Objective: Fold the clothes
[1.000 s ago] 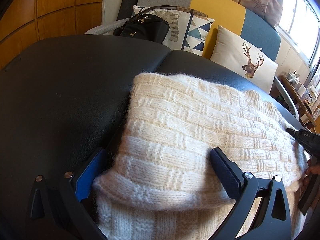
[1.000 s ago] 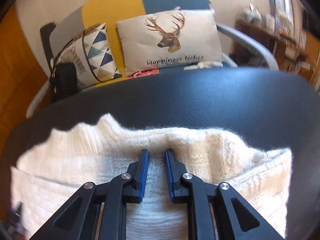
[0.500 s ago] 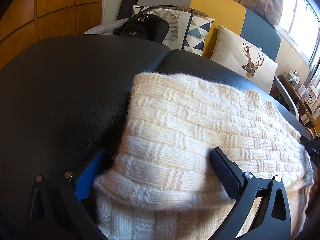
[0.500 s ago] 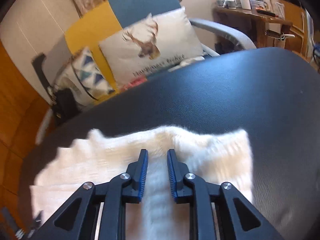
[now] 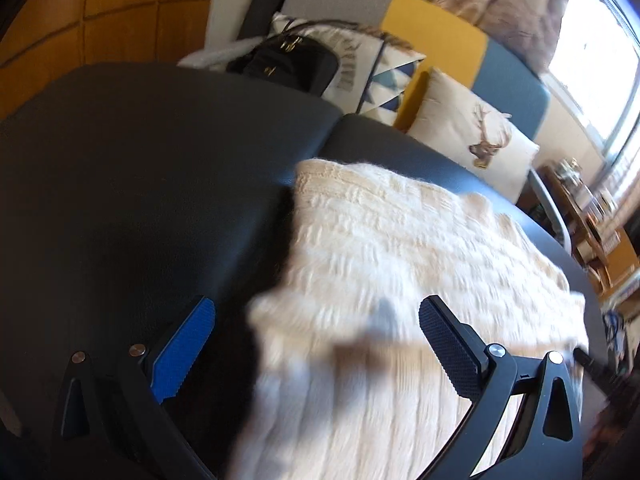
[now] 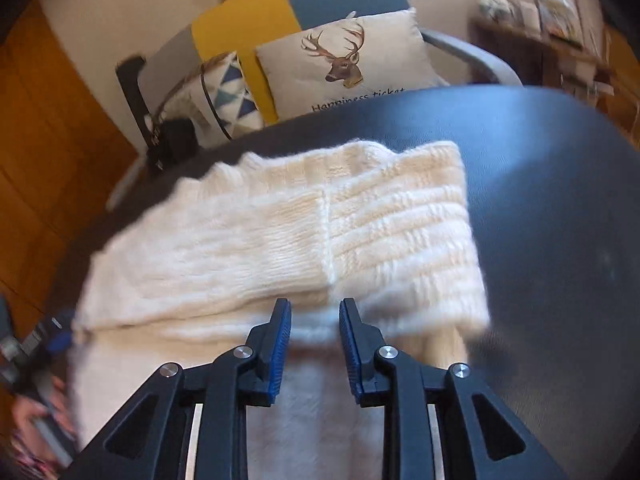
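Right wrist view: cream sweater (image 6: pixel 280 232) is lying crosswise just ahead of the right hand-held gripper (image 6: pixel 314 334), slightly parted, gripping nothing; left hand-held gripper (image 5: pixel 316 344) is splayed wide over its end.

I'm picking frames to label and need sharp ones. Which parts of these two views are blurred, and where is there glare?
Left wrist: the cream knit sweater smears near the open left gripper; the window is blown out. Right wrist: the sweater's near edge and the hand at lower left are blurred; the deer cushion stays readable.

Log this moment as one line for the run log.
task: fold clothes | sweater: cream knit, folded over, on black surface | left tongs: open, over sweater edge | right tongs: open, at fold edge
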A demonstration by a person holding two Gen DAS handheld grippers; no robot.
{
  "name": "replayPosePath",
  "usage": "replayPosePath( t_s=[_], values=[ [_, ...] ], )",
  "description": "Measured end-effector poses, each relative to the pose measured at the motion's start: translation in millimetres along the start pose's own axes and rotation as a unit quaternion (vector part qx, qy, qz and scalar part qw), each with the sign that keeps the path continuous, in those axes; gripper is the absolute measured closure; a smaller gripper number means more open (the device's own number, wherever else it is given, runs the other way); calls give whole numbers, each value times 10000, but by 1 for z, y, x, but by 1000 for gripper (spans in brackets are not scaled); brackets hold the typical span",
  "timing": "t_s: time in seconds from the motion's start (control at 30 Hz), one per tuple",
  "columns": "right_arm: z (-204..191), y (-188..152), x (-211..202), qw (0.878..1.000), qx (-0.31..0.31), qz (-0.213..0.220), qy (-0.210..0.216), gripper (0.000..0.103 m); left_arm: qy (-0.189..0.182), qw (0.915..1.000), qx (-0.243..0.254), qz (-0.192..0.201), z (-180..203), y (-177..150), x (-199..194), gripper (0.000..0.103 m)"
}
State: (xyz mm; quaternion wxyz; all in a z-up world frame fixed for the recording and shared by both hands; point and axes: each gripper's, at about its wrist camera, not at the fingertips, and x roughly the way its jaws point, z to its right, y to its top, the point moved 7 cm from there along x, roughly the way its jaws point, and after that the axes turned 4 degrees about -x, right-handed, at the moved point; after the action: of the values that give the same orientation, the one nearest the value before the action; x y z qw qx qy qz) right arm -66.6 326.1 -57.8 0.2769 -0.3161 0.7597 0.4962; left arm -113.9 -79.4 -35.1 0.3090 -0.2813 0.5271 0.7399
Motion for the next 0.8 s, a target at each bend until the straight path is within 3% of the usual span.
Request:
replayPosePath(
  t_s=[0.1, 0.27, 0.57, 0.6, 0.73, 0.8],
  values=[
    [-3, -24, -29, 9991, -52, -21, 410, 76, -258, 9979, 575, -156, -3, -22, -19, 0],
    [15, -67, -75, 9980, -197, -334, 504, 75, -573, 9864, 1415, -607, -15, -61, -47, 0],
    [63, -120, -104, 9948, 635, -700, 376, 72, -566, 9788, 1572, -1183, -47, -115, -65, 0],
    [62, -124, -106, 9950, 603, -712, 367, 72, -532, 9784, 1633, -1155, -46, -118, -66, 0],
    [39, -116, -113, 9979, -284, -481, -314, 72, -94, 9785, 1957, -648, -33, -104, -67, 0],
    [18, -107, -118, 9971, -713, -185, -190, 72, 118, 9778, 2080, -241, -24, -90, -73, 0]
  ],
)
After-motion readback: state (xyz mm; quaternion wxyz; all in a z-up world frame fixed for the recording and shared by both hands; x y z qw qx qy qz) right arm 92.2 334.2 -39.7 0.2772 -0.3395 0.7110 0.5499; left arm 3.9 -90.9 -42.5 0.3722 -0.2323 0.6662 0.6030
